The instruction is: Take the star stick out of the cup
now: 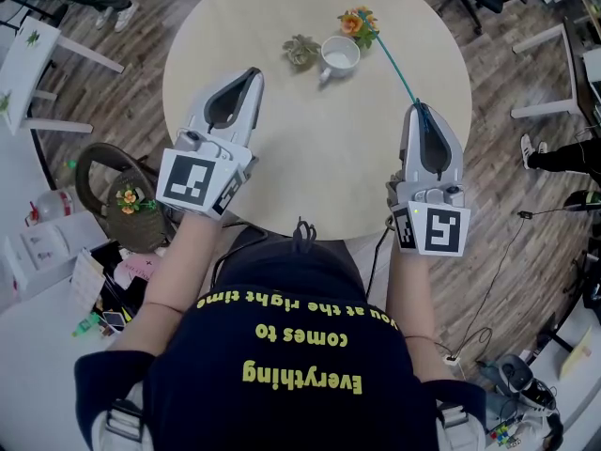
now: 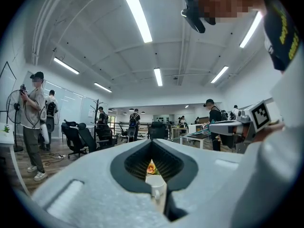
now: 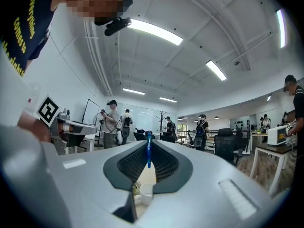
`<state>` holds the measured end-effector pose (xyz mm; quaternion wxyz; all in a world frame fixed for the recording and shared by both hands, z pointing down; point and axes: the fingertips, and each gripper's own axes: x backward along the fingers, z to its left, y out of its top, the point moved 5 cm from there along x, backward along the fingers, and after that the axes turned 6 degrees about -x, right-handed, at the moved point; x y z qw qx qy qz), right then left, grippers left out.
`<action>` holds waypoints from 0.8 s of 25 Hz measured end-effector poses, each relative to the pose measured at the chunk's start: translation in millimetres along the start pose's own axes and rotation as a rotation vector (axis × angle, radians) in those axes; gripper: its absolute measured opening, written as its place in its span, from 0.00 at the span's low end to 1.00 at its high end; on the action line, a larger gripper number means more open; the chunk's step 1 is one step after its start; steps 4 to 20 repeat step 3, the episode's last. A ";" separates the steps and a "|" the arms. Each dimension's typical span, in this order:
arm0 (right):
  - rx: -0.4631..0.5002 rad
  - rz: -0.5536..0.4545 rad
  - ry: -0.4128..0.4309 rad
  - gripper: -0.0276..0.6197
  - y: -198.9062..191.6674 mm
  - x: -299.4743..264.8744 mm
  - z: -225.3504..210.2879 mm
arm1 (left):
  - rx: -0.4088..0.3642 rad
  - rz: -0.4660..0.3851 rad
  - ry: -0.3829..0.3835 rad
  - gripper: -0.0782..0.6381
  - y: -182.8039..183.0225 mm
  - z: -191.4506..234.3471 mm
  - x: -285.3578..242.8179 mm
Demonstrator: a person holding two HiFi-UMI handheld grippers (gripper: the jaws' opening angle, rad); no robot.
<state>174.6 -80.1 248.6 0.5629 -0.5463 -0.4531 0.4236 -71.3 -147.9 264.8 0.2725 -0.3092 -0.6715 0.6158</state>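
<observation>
Your right gripper [image 1: 420, 109] clamps its jaws on the near end of the teal star stick [image 1: 390, 59]. The stick runs off toward eleven o'clock, its orange head just outside the white cup [image 1: 339, 54] at the cup's one o'clock. Your left gripper [image 1: 254, 71] holds nothing, jaws together, over the round table [image 1: 310, 158]. A green ornament [image 1: 300, 50] sits at the cup's nine o'clock.

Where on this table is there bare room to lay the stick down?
The widest bare patch of table lies between the left tool and right tool, nearer than the cup. Another runs left of the small green plant to the rim. Crowded: the far side, where plant, cup and stick cluster.
</observation>
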 end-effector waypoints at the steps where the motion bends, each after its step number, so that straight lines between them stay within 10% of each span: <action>1: 0.001 -0.001 0.001 0.09 -0.1 -0.2 0.0 | 0.000 0.000 0.001 0.12 -0.3 0.1 0.0; 20: 0.001 0.000 0.001 0.09 -0.7 -0.5 -0.3 | 0.000 0.001 0.004 0.12 -0.7 0.2 0.1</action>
